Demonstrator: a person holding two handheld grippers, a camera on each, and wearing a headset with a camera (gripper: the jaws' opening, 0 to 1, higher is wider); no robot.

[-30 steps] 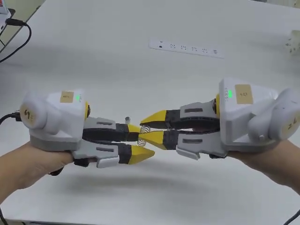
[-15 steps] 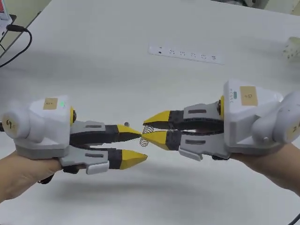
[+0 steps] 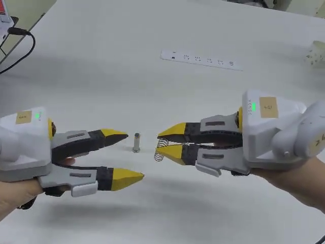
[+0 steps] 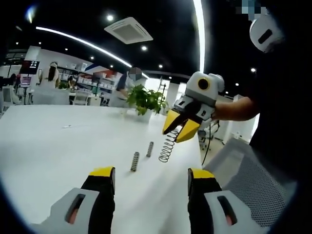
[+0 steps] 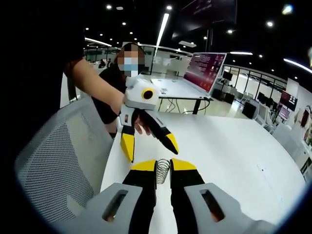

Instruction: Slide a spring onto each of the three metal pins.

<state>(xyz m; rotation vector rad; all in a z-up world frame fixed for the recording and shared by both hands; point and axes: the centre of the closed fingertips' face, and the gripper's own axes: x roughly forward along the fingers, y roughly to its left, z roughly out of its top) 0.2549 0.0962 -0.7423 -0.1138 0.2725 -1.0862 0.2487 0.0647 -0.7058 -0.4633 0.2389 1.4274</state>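
Yellow-tipped right tongs [image 3: 159, 142] pinch a spring [image 3: 159, 155]; left tongs [image 3: 135, 155] gape wide, holding nothing.

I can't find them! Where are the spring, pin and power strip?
spring [image 3: 159, 154]: head view, its lower coils.
pin [image 3: 136, 144]: head view, its shaft.
power strip [image 3: 200, 57]: head view, its top face.

Left claw [image 3: 133, 155], right claw [image 3: 159, 143]: white housings, yellow-tipped black jaws, green LEDs.

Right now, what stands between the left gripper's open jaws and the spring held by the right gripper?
In the head view, one upright metal pin stands on the table between the left gripper and the spring.
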